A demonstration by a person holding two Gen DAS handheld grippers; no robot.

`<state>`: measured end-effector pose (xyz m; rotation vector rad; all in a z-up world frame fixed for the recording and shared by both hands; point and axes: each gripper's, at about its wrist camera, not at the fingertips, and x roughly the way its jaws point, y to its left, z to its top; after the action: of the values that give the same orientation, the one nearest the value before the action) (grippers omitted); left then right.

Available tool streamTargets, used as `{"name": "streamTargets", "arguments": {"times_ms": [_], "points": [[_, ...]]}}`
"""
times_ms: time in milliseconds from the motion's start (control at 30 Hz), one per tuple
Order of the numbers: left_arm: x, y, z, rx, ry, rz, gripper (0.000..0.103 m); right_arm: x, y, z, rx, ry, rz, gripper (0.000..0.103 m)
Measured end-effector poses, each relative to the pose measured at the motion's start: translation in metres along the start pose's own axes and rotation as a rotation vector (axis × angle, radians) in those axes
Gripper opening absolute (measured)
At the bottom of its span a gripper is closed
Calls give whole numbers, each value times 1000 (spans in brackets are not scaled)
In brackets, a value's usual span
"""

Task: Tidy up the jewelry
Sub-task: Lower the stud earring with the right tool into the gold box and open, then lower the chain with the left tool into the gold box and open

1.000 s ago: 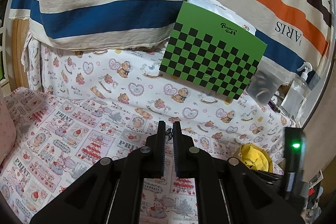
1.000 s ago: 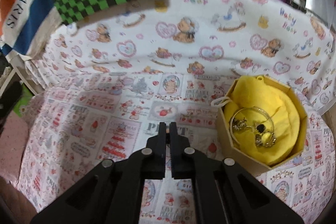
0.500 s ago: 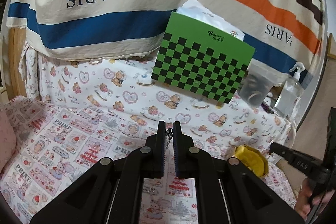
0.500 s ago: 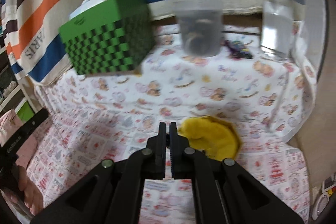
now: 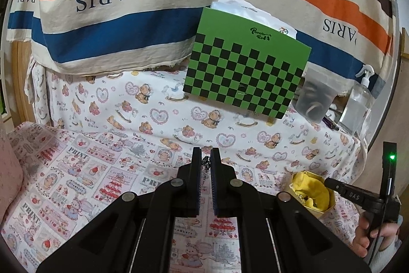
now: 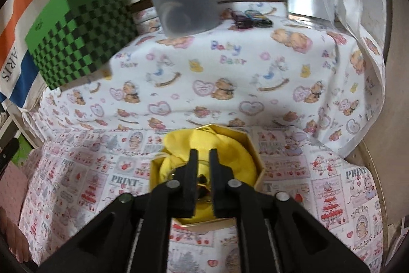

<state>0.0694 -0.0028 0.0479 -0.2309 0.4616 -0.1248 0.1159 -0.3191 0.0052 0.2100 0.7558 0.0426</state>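
My left gripper (image 5: 205,155) is shut on a small dark chain (image 5: 205,161) that hangs between its fingertips above the printed cloth. To its right stands a gold hexagonal box (image 5: 329,198) lined with yellow cloth, jewelry lying inside. In the right wrist view my right gripper (image 6: 203,154) hovers directly over that box (image 6: 258,157). Its jaws are opening, with a narrow gap between them. Gold and dark jewelry pieces (image 6: 203,182) show through the gap on the yellow lining below. Nothing is pressed between the pads.
A green checkered box (image 5: 245,73) leans at the back, with a clear plastic tub (image 5: 315,96) and a spray bottle (image 5: 358,104) to its right. Pens (image 6: 250,17) lie near the tub. A hand (image 5: 368,234) shows at the lower right. Striped cloth hangs behind.
My right gripper swung from the printed cloth to directly above the yellow box, and its jaws have parted. The left gripper has stayed put, still holding the chain.
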Motion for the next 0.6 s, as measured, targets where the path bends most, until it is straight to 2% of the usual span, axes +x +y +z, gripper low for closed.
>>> {"name": "streamTargets", "arguments": {"times_ms": [33, 200, 300, 367, 433, 600], "points": [[0, -1, 0, 4, 1, -1, 6, -4, -4, 0, 12, -11, 9, 27], [-10, -8, 5, -4, -4, -58, 6, -24, -19, 3, 38, -45, 48, 32], [-9, -22, 9, 7, -8, -14, 6, -30, -27, 3, 41, -56, 64, 52], [-5, -35, 13, 16, 21, -34, 6, -31, -30, 3, 37, -56, 55, 56], [-5, -48, 19, 31, 26, -51, 6, -30, -35, 3, 44, -47, 71, 72], [-3, -88, 34, 87, 36, -65, 6, -32, -49, 3, 94, -61, 91, 91]]}}
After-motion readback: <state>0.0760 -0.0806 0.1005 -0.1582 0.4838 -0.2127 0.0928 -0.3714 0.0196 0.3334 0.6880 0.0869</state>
